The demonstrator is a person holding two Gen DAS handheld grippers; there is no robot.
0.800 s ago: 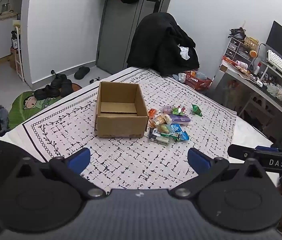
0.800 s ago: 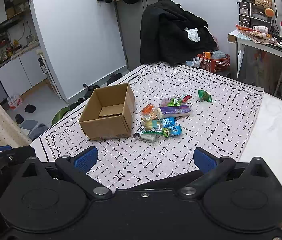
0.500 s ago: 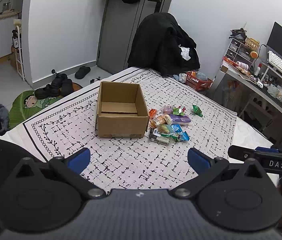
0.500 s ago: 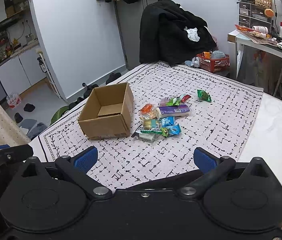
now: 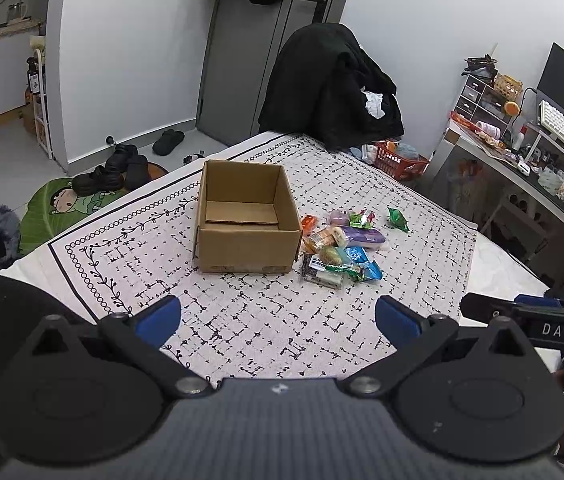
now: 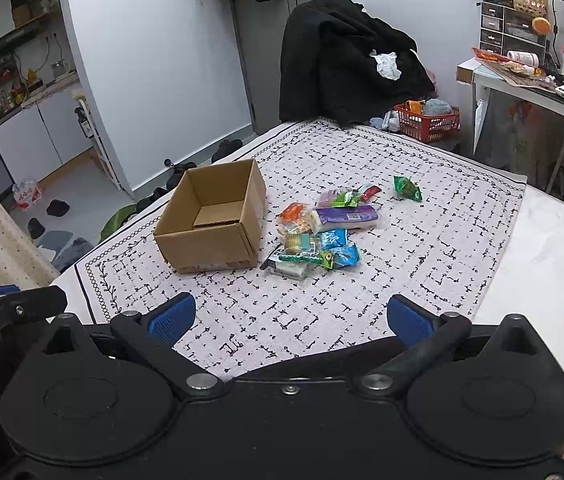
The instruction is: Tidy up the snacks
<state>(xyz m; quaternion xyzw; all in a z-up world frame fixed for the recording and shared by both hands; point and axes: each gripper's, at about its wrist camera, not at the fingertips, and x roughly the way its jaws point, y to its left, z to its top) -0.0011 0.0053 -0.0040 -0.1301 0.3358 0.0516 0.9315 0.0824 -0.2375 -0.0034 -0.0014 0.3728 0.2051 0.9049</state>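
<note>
No shift over last second: left gripper and right gripper hover, fingers fully spread, empty. Open brown cardboard box empty; heap of coloured snack packets on patterned bed cover untouched. Sorting not begun.

Ahead of the tool lies a bed spread with a white patterned cloth of black dashes and a leafy border. Beyond its far edge a chair draped in black clothing stands before a grey door with dark garments hung at its top. Pale walls curve away to the left, where shoes and a green cartoon mat lie on the grey floor. To the right, a red basket sits on the floor beside a cluttered desk bearing small drawers, a keyboard and a monitor. Light is even and soft.
</note>
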